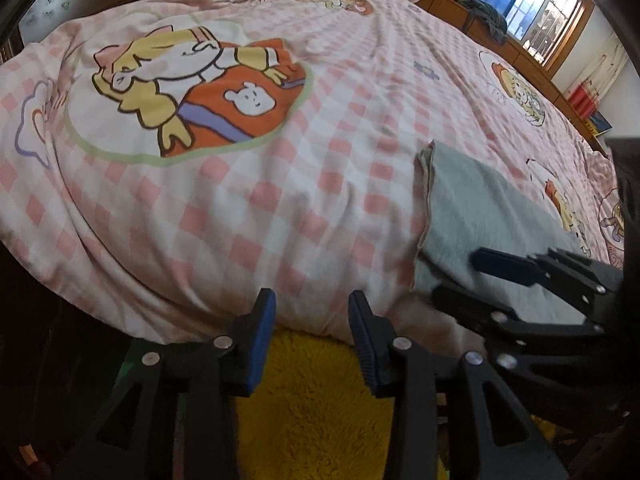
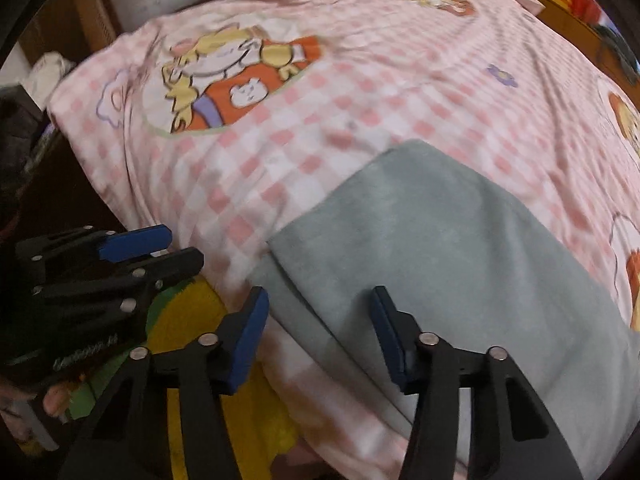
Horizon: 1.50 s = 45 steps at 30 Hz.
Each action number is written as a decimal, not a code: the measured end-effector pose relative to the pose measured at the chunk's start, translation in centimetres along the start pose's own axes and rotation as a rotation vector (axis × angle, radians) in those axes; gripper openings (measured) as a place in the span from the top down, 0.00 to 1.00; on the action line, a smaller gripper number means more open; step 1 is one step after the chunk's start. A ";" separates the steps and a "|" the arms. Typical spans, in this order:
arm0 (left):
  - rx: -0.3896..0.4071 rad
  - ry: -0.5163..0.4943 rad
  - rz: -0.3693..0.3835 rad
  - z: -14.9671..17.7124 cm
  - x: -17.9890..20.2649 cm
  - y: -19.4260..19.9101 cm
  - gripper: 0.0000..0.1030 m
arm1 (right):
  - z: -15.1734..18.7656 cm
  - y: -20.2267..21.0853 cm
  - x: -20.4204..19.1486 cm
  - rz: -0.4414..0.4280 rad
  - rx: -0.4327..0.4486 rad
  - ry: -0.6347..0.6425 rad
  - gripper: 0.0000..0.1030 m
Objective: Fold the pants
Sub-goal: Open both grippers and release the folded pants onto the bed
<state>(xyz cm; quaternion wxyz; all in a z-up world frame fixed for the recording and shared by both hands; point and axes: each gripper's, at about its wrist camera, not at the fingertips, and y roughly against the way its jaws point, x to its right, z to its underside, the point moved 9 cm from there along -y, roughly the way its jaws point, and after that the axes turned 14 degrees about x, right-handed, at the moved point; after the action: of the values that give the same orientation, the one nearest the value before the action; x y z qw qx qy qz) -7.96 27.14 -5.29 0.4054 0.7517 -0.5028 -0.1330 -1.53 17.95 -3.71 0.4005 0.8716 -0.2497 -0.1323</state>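
The grey pants (image 2: pixel 440 260) lie folded into a flat rectangle on the pink checked bed cover (image 2: pixel 360 92), close to the bed's near edge. My right gripper (image 2: pixel 320 316) hovers over their near left corner, open; cloth shows between its blue pads (image 2: pixel 248 328), but they do not press on it. In the left wrist view the pants (image 1: pixel 472 208) are at the right, with the right gripper (image 1: pixel 460 278) over their near end. My left gripper (image 1: pixel 312 332) stands open and holds nothing, over the bed's edge to the left of the pants. It also shows in the right wrist view, as the left gripper (image 2: pixel 182 248) beside the bed.
A yellow shaggy rug (image 1: pixel 312 408) lies on the floor below the bed's near edge. The cover carries a large cartoon print (image 1: pixel 192 96) at the far left. A wooden frame (image 1: pixel 520 52) and a window (image 1: pixel 548 8) are beyond the bed. A hand (image 2: pixel 52 400) holds the left gripper.
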 end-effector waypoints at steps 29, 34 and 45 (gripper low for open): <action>0.005 0.037 0.000 0.3 -1.2 -0.1 0.61 | -0.9 1.4 -1.8 -0.162 0.055 -0.076 0.94; 0.029 0.023 0.023 -1.1 -0.2 0.4 0.61 | 0.2 4.5 3.0 -0.042 0.086 -0.103 0.74; 0.028 -0.063 0.190 -4.5 7.6 -0.9 0.61 | 7.4 6.2 8.1 0.027 0.020 -0.182 0.74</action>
<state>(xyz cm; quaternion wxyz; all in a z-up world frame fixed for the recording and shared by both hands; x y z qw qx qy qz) -1.16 22.84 -1.55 0.3897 0.7017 -0.5862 -0.1102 0.04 5.46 -3.94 0.3691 0.8566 -0.2979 -0.2029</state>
